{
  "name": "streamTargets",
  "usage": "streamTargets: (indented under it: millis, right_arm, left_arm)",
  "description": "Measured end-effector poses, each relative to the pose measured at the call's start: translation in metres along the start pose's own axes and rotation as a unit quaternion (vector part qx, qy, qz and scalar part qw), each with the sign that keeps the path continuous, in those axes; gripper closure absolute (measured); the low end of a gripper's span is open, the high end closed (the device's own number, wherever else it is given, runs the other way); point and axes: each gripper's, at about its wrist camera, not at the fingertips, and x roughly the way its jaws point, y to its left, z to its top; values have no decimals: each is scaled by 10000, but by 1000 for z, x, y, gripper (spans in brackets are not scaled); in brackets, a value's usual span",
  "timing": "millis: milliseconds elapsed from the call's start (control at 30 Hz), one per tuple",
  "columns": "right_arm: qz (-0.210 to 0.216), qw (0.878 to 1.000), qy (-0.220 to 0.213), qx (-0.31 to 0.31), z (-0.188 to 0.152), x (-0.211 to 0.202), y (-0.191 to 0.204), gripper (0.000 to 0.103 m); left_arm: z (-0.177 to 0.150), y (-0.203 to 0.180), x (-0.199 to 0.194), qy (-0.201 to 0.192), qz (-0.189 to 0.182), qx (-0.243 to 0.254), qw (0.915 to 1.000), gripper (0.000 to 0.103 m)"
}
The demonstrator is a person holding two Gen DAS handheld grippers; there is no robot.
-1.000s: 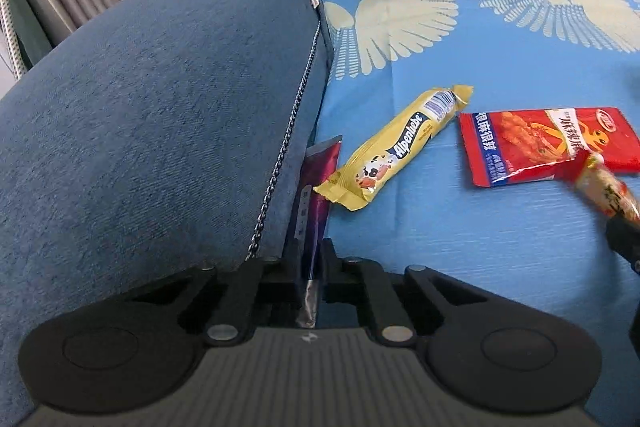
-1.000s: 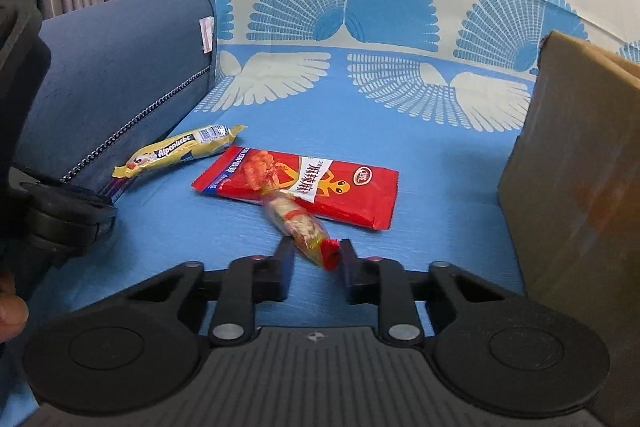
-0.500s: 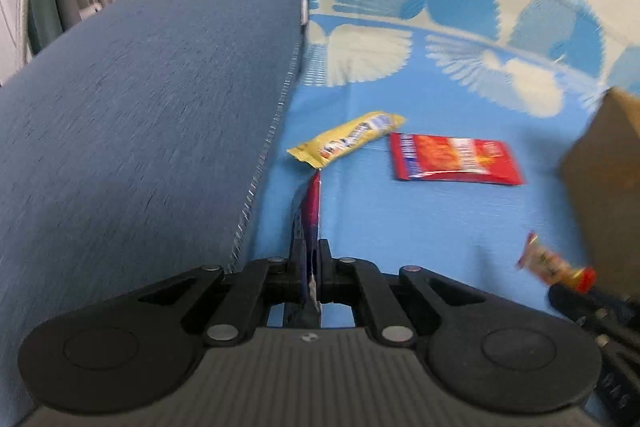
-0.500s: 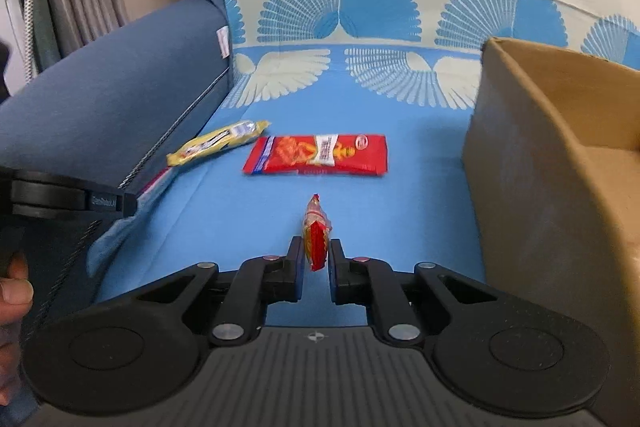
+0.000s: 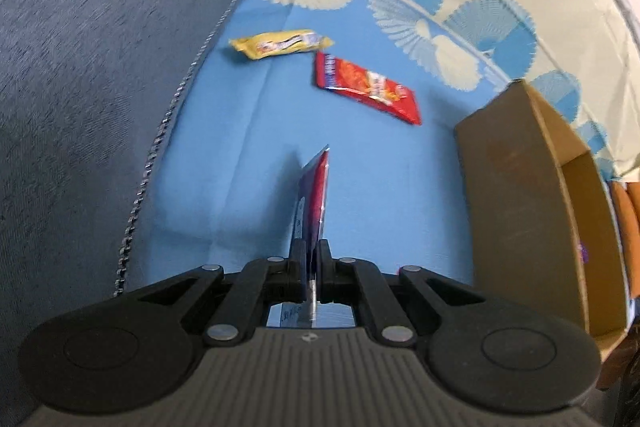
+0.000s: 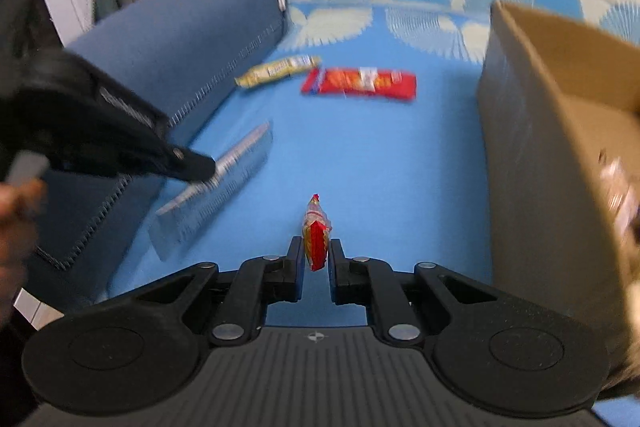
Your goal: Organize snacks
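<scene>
My left gripper [image 5: 311, 259] is shut on a flat purple-red snack packet [image 5: 314, 195], held edge-on above the blue sheet. In the right wrist view that same packet [image 6: 216, 183] appears silvery and blurred, hanging from the left gripper [image 6: 200, 167] at the left. A small red-and-yellow wrapped snack [image 6: 317, 233] stands upright in my right gripper [image 6: 316, 259], which is shut on it. A yellow candy bar [image 5: 280, 44] and a red snack packet [image 5: 366, 87] lie flat on the sheet farther off. The open cardboard box [image 5: 532, 195] stands at the right.
The blue denim sofa arm [image 5: 100, 67] rises along the left. The blue sheet with white fan patterns [image 6: 360, 155] covers the seat. Inside the box [image 6: 560, 147] some blurred items show. A person's hand [image 6: 16, 211] holds the left gripper's handle.
Both grippers have lifted their snacks off the sheet and swung right toward the cardboard box. The left one pulled the purple-red packet out from beside the sofa arm and rolled.
</scene>
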Motion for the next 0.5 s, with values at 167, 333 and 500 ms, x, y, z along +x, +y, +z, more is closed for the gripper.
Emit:
streamTargets:
  millis: [167,333,500]
  right_arm:
    - [-57,9998,188,70,2,10,-6,91]
    - [2,9995,273,147,5,15,-8,88]
    - [4,9995,301,111,6,18,-11,85]
  left_arm:
    - [3,6,7,103,241,-112,9996,99]
    - [5,13,8,123,510,-163,9985,97]
    - [6,14,12,163,597,-182,9979,95]
